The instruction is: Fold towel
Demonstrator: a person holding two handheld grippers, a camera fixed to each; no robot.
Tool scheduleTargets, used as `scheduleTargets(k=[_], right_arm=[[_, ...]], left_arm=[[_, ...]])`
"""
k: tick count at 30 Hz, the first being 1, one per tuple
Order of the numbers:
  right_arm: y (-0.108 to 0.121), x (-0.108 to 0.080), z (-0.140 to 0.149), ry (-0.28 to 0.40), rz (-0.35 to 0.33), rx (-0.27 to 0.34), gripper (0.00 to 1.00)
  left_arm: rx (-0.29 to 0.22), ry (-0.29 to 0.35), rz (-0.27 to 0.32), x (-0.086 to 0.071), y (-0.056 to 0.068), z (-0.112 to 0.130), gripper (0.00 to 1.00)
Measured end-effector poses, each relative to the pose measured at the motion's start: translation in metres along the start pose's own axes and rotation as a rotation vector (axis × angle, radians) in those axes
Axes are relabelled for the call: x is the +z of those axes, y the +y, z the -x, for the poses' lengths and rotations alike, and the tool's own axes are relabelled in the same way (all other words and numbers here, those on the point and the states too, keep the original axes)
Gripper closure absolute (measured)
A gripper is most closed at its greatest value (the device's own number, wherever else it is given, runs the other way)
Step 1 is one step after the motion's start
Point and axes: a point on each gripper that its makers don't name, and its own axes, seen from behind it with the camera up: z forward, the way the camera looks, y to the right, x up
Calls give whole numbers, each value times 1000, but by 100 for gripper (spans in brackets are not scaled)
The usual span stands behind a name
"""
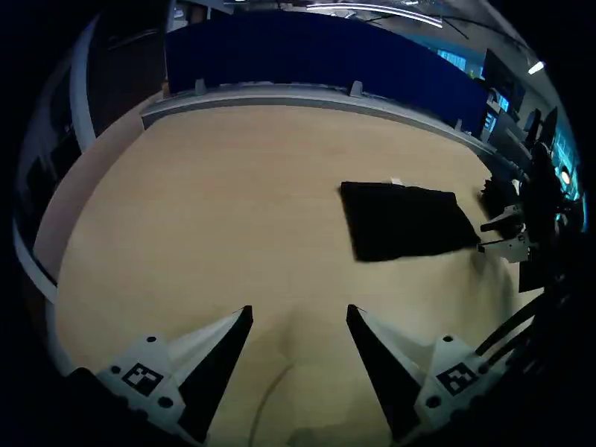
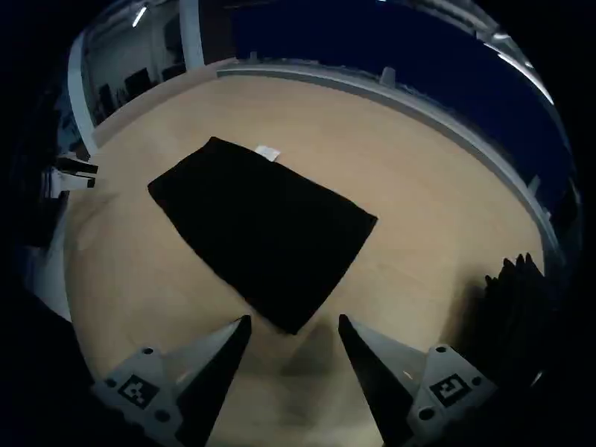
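Note:
A black towel (image 2: 261,227) lies flat on the light wooden table (image 2: 439,216), with a small white tag (image 2: 267,152) at its far edge. My right gripper (image 2: 293,319) is open, low over the table, and the towel's nearest corner lies just ahead between its fingertips. In the left gripper view the towel (image 1: 406,220) is off to the right, well away from my left gripper (image 1: 299,313), which is open over bare table (image 1: 223,216) with nothing between its fingers. The right gripper (image 1: 490,235) shows at the towel's right corner.
A dark blue partition (image 1: 320,59) stands along the table's far edge behind a grey rail (image 1: 298,95). A dark pile of cloth (image 2: 514,298) lies at the right of the right gripper view. The left gripper (image 2: 76,171) appears small at the far left.

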Motion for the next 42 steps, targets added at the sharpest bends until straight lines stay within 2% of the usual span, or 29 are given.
scheduleTargets(k=[2, 7, 12, 18, 24, 32, 38, 42], right_arm=[[0, 2, 2, -4, -5, 2, 19], [-4, 5, 3, -6, -28, 13, 40], [-3, 6, 4, -6, -24, 13, 72], [-7, 7, 8, -19, -32, 10, 85], [-8, 8, 7, -26, -22, 18, 90], [-7, 1, -11, 13, -8, 21, 92], [-4, -11, -42, 61, 3, 19, 92], [-5, -19, -70, 94, 10, -10, 92]], left_arm=[[-7, -11, -5, -4, -1, 8, 7], [-14, -22, -12, -12, 0, 19, 7], [-26, -27, -10, -15, 2, 25, 7], [-25, -29, -11, -17, 3, 27, 6], [-23, -29, -11, -21, 2, 29, 6], [-30, -20, -7, -24, 1, 27, 6], [-38, -4, -4, -28, -1, 22, 7], [-43, 16, 0, -32, -4, 16, 6]])
